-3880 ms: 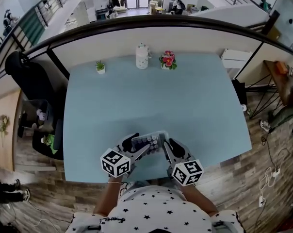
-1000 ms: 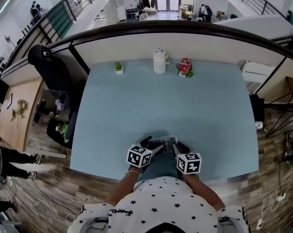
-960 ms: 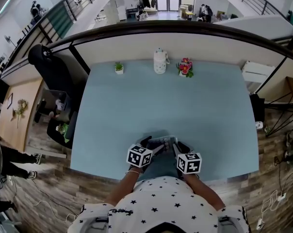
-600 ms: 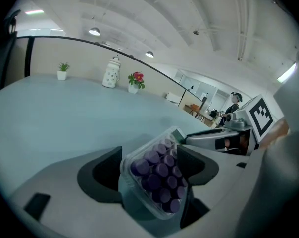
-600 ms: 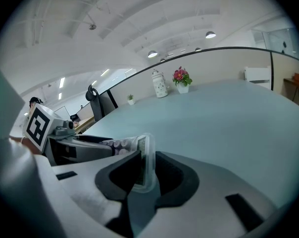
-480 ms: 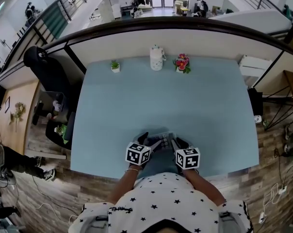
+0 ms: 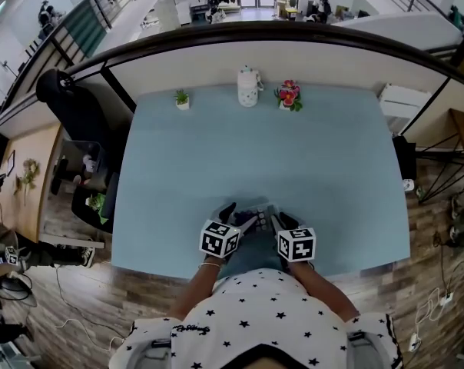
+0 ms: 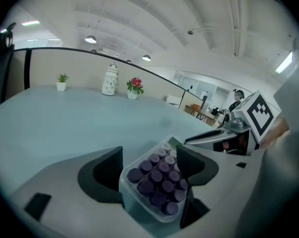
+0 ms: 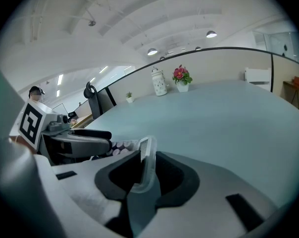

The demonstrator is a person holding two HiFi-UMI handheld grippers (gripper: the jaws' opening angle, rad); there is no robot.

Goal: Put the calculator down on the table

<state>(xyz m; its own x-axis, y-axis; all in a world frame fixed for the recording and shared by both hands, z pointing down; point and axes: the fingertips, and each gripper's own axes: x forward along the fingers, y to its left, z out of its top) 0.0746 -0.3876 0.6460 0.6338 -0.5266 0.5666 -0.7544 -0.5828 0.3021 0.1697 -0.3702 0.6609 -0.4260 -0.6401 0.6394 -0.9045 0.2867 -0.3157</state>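
Observation:
The calculator (image 7: 256, 212), clear-cased with purple keys, is near the table's front edge between both grippers. In the left gripper view the calculator (image 8: 158, 181) lies keys-up across my left gripper (image 8: 149, 170), whose dark pads press on its two long sides. My right gripper (image 9: 142, 175) is shut on the thin rim of the calculator (image 9: 145, 155), which stands edge-on between its pads. Its jaws have just been opening slightly, with the rim still between them. In the head view my left gripper (image 7: 238, 215) and right gripper (image 7: 275, 218) meet at the calculator. I cannot tell whether it touches the table.
The light blue table (image 7: 255, 152) stretches away in front of me. At its far edge stand a small potted plant (image 7: 182, 98), a white jar (image 7: 248, 87) and a pot of pink flowers (image 7: 287, 96). A black chair (image 7: 67, 102) sits off the left side.
Both grippers and the calculator stay at the same place near the front edge. Only the head view has shifted a little.

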